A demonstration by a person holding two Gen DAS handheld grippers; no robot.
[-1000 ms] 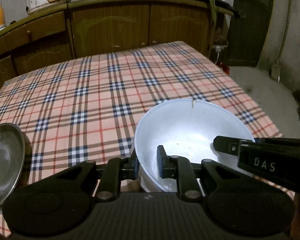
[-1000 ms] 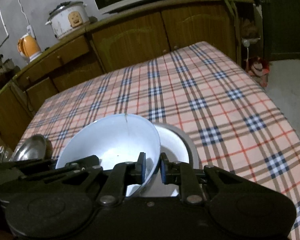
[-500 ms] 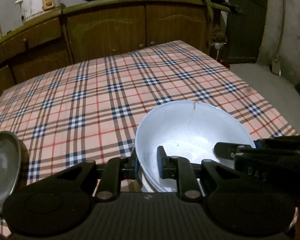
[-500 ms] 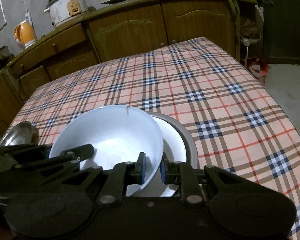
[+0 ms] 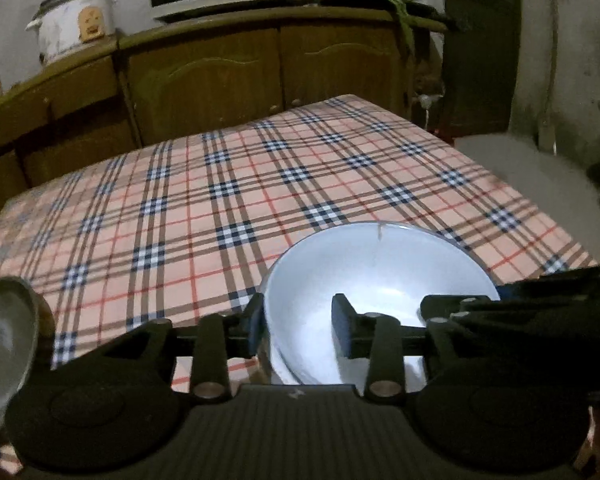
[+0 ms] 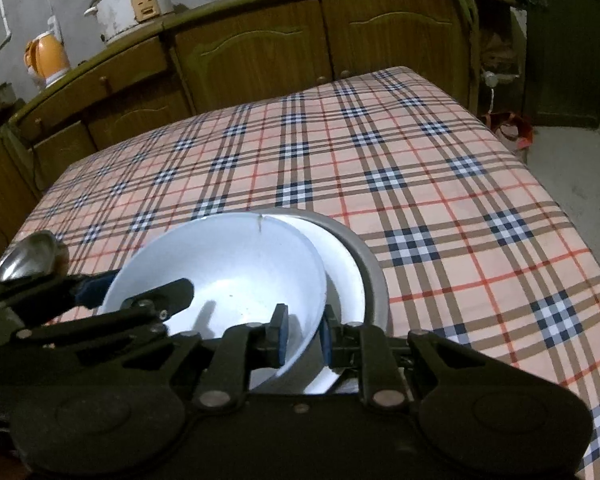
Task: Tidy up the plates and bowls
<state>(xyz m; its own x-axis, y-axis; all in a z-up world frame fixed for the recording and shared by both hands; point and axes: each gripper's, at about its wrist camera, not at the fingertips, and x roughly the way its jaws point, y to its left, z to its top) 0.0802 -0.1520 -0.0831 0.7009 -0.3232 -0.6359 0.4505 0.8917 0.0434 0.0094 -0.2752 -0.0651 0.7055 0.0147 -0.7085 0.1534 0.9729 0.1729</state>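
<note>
A table (image 6: 440,184) covered with a plaid cloth (image 6: 340,152) carried the items. On it sat a grey-rimmed dish (image 6: 374,264) and, near the left edge, a steel bowl (image 6: 30,256).

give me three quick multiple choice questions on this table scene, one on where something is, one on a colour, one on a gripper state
1. Where is the white bowl?
A. tilted in the grey-rimmed dish
B. on the cabinet
C. on the floor

2. What colour is the kettle on the counter?
A. green
B. orange
C. black

3. What is the state of the right gripper?
A. wide open over bare cloth
B. out of view
C. shut on the white bowl's rim

Answers:
1 A, the bowl leans inside the dish.
2 B, its body is orange.
3 C, both pads press the rim, while the left gripper has just been opening around the opposite rim.
</note>
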